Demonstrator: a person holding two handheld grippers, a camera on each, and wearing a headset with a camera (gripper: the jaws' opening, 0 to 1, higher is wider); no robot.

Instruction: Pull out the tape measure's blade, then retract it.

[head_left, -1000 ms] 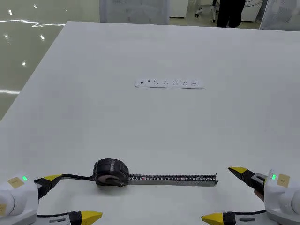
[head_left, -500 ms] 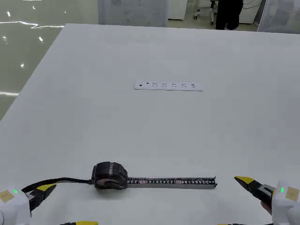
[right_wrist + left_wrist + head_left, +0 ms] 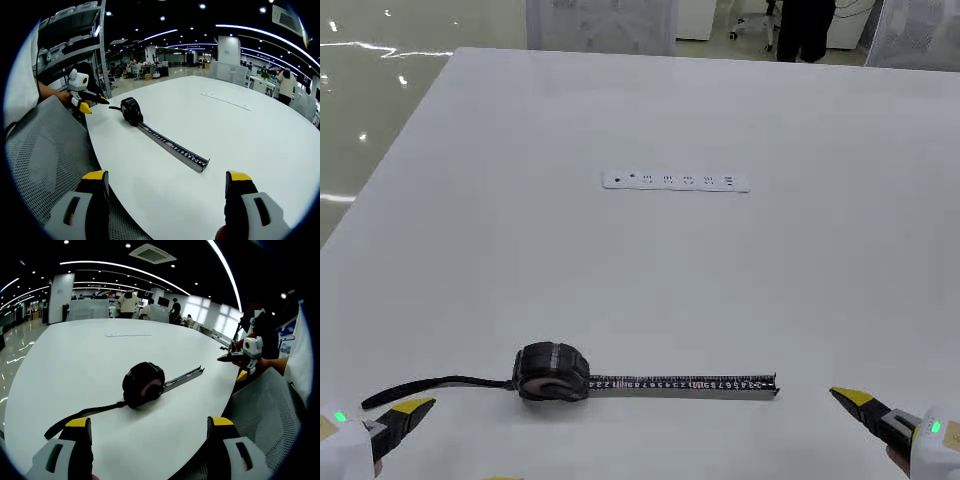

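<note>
Nearest the person, at 7 o'clock in the head view, the left gripper (image 3: 150, 424) with white body and yellow-tipped black jaws has its jaws spread wide with nothing between them. At 5 o'clock the matching right gripper (image 3: 167, 176) is likewise released and empty. Both stand off the work, neither touching anything.

Just beyond them, on the broad white matte tabletop (image 3: 620, 270), lies the black, rounded tape measure case (image 3: 552, 372), at about 6 to 7 o'clock in the head view. Its dark metal blade with printed markings (image 3: 685, 383) runs flat along the table from the case toward 3 o'clock. The end hook stops near the right gripper but clear of it. A thin black wrist strap (image 3: 430, 385) trails from the case toward 9 o'clock, ending close to the left gripper.

Judging by this layout, the first half of the job looks done. The blade is drawn out and holds its length without any grip on it (a lock on the case is probably engaged, though no pictures show it). Retraction is what remains. One gripper would likely need to steady or hold the case while the lock is released, and the blade would then be guided home rather than left to snap back.

Farther off, at 12 o'clock, a flat white power strip (image 3: 675, 181) lies on the table, well apart from everything else.
</note>
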